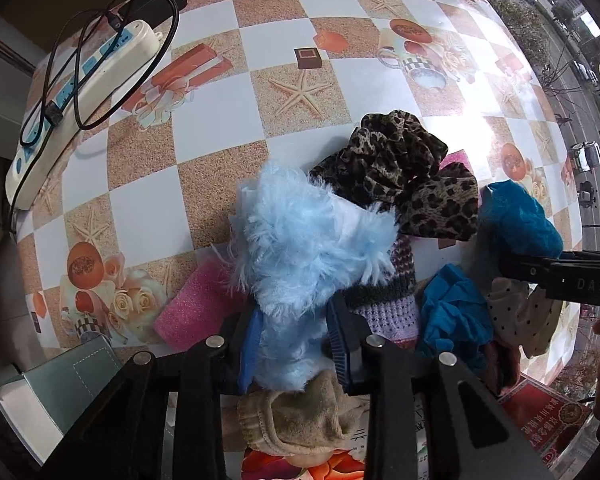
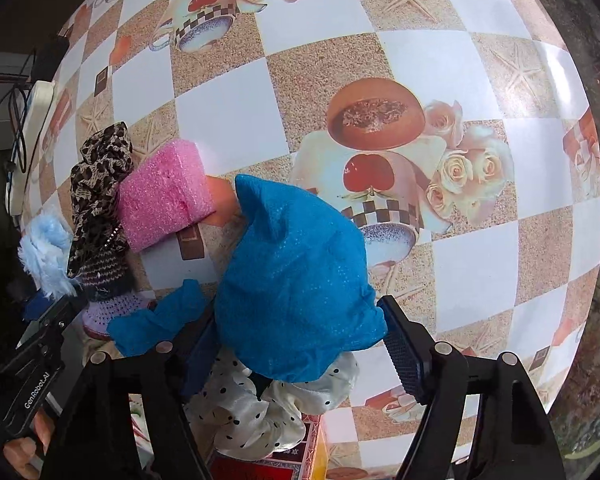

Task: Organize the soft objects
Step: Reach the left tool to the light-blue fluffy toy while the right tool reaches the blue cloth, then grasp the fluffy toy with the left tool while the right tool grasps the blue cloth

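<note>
A pile of soft things lies on the checkered tablecloth [image 1: 204,152]. My left gripper [image 1: 294,336] points down and is shut on a light blue fluffy cloth [image 1: 308,240]. Around it lie a leopard-print cloth [image 1: 400,160], a purple knitted piece [image 1: 384,312], a pink foam block [image 1: 196,312] and a beige sock [image 1: 296,416]. My right gripper [image 2: 300,344] is shut on a bunched teal cloth [image 2: 296,288], with both pads against its sides. Under it sits a white polka-dot cloth [image 2: 260,412]. A second pink foam block [image 2: 164,192] rests beside the teal cloth.
A white power strip [image 1: 80,92] with black cables lies at the table's left edge. A red printed box [image 1: 548,420] and a grey-blue box [image 1: 72,380] sit near the front edge. A hand [image 2: 24,448] holds the left gripper's body at lower left of the right wrist view.
</note>
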The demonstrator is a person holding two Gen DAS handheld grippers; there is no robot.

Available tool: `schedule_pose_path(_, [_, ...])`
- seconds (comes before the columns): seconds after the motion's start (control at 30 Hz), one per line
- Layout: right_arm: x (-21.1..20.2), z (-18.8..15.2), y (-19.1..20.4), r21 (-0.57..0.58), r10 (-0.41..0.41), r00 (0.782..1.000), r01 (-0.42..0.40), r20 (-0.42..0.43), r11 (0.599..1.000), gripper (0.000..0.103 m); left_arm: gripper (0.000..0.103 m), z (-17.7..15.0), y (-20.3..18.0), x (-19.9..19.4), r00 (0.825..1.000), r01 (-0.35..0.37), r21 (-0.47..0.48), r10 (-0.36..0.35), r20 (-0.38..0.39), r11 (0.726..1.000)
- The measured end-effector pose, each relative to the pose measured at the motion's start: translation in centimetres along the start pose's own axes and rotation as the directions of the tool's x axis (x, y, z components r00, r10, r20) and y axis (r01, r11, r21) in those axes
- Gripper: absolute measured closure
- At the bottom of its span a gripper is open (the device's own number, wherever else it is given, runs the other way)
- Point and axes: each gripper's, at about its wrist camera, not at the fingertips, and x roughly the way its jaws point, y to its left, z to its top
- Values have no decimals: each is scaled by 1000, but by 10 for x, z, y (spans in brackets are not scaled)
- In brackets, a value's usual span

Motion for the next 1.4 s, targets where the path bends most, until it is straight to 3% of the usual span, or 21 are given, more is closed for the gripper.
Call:
schedule_pose_path(0.07, [0, -1, -2, -12, -9, 1000, 9, 0, 1000, 57, 79, -2, 8, -4, 1000, 22, -22, -22, 15, 1000])
schedule_pose_path(0.13, [-5, -6, -3, -16, 4, 1000, -4, 27, 1000, 63, 83, -5, 12, -14, 998, 33, -40, -31, 51, 999])
schedule_pose_path(0.2, [-14, -9, -5, -22, 19, 998, -18, 64, 1000, 64, 97, -7, 18, -26, 996, 31, -45, -28, 80, 998])
schedule_pose_path(0.33, [-32, -16, -10, -30, 45, 992, -41, 116, 999, 64, 97, -6, 11, -49, 992, 38, -34, -33, 123, 999])
schedule_pose_path(0.4, [-36, -18, -12, -24, 53, 991, -51, 119, 998, 64, 94, -7, 11, -49, 993, -10, -30, 13, 121, 1000])
schedule_pose_path(0.43, [-36, -18, -16, -20, 58, 991, -56, 121, 998, 64, 87, -6, 11, -46, 993, -15, -29, 18, 114, 999])
schedule_pose_path(0.5, [-40, -16, -26, -16, 58, 991, -57, 122, 998, 64, 26, -11, 10, -39, 996, -12, -20, 14, 86, 1000])
schedule_pose_path(0.53, [-41, -17, -28, -16, 62, 991, -61, 121, 998, 64, 18, -12, 9, -36, 996, -12, -3, 12, 91, 1000])
schedule_pose_path(0.63, [-49, -24, -33, -14, 88, 989, -87, 117, 996, 64, 17, -10, 1, -26, 995, -58, 81, 52, 83, 995])
schedule_pose_path(0.73, [-54, -34, -39, -8, 111, 987, -111, 113, 994, 64, 17, -1, 2, -8, 997, -64, 107, 59, 45, 992])
schedule_pose_path(0.77, [-53, -35, -35, -6, 112, 987, -112, 115, 994, 64, 19, 1, 3, -2, 998, -57, 111, 54, 25, 992])
schedule_pose_path(0.83, [-55, -39, -36, -2, 116, 986, -117, 117, 993, 64, 43, 4, 3, 9, 999, -30, 116, 34, -26, 993])
schedule_pose_path(0.9, [-57, -41, -34, -1, 116, 986, -116, 123, 993, 64, 76, 5, 0, 10, 994, -105, 149, 108, -15, 983])
schedule_pose_path(0.97, [-61, -43, -35, 2, 115, 984, -117, 134, 993, 64, 80, 7, 5, 2, 998, -65, 105, 66, -7, 992])
schedule_pose_path(1.1, [-73, -49, -36, -4, 122, 978, -123, 168, 992, 64, 80, 8, 16, -34, 994, -39, 26, 37, 99, 999])
schedule_pose_path(1.27, [-85, -56, -38, -1, 126, 971, -128, 201, 992, 64, 80, 5, 13, -73, 982, -23, 10, 21, 190, 1000])
schedule_pose_path(1.4, [-96, -65, -46, 6, 125, 964, -129, 234, 992, 64, 80, -2, -8, -99, 975, -22, 11, 20, 221, 1000])
